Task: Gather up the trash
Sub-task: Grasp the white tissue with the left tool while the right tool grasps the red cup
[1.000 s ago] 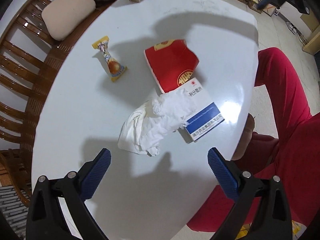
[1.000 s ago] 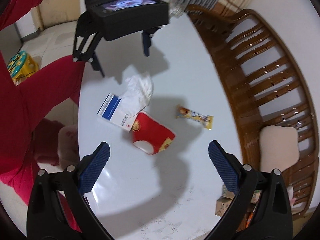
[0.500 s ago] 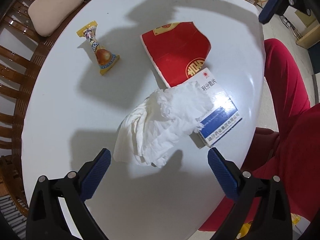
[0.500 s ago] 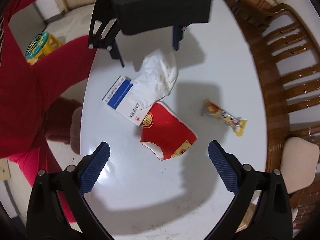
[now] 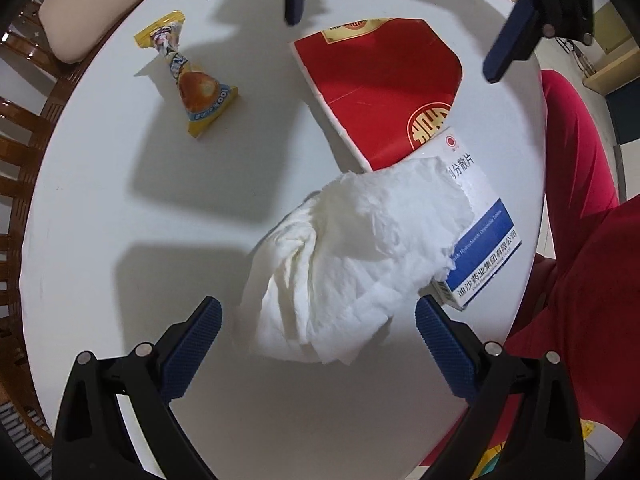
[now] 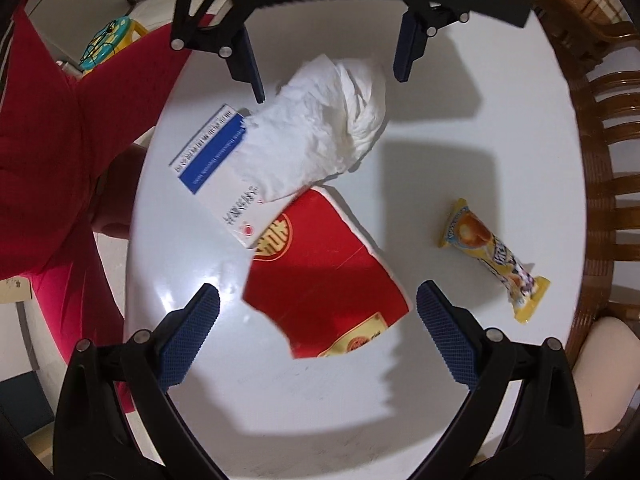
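On our white table (image 5: 88, 240) all four scraps lie uncollected: tissue (image 5: 352, 256), box (image 5: 480, 240), red card (image 5: 384, 84), wrapper (image 5: 192, 84). Both our claws, left gripper (image 5: 316, 326) and right gripper (image 6: 318, 320), gape empty; nothing done.

white round table (image 5: 100, 240), wooden chairs (image 6: 600, 152), beige cushion (image 5: 88, 4)

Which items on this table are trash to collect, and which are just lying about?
Trash to collect:
crumpled tissue
red torn carton piece
medicine box
yellow snack wrapper

Just lying about:
beige chair cushion
wooden chair
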Demonstrator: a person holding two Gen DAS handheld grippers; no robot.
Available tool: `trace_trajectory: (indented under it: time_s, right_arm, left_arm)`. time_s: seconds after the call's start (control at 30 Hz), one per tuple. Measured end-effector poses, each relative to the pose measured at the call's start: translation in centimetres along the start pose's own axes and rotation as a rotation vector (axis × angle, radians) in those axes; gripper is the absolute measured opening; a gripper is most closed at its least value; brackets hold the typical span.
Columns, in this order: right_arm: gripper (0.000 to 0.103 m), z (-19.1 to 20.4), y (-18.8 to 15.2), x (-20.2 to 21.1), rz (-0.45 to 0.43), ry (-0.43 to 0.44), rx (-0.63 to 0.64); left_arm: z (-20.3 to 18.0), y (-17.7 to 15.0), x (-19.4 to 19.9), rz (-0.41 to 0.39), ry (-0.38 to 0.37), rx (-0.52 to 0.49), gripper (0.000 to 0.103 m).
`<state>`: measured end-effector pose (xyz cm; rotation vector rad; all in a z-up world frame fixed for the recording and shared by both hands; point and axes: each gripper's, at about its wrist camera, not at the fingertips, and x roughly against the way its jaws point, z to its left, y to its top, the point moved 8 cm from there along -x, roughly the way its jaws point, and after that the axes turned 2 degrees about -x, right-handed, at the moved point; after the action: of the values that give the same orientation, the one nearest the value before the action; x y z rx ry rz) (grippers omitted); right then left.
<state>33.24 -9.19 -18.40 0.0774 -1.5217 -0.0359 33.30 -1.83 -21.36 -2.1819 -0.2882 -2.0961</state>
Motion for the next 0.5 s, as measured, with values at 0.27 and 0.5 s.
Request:
trace_trajectory:
  time_s: [0.27, 0.5]
  right_arm:
    - [0.096, -0.8, -0.6, -2.3, 0.041, 0.063, 0.035]
    - [0.096, -0.7, -0.4, -3.3, 0.034, 0.076, 0.038]
  left_arm:
    - [0.8, 0.6, -0.3, -0.006, -0.017, -0.011, 0.095]
    - [1.6, 1.4, -0.5, -0.008, -0.035, -0.022, 0.095]
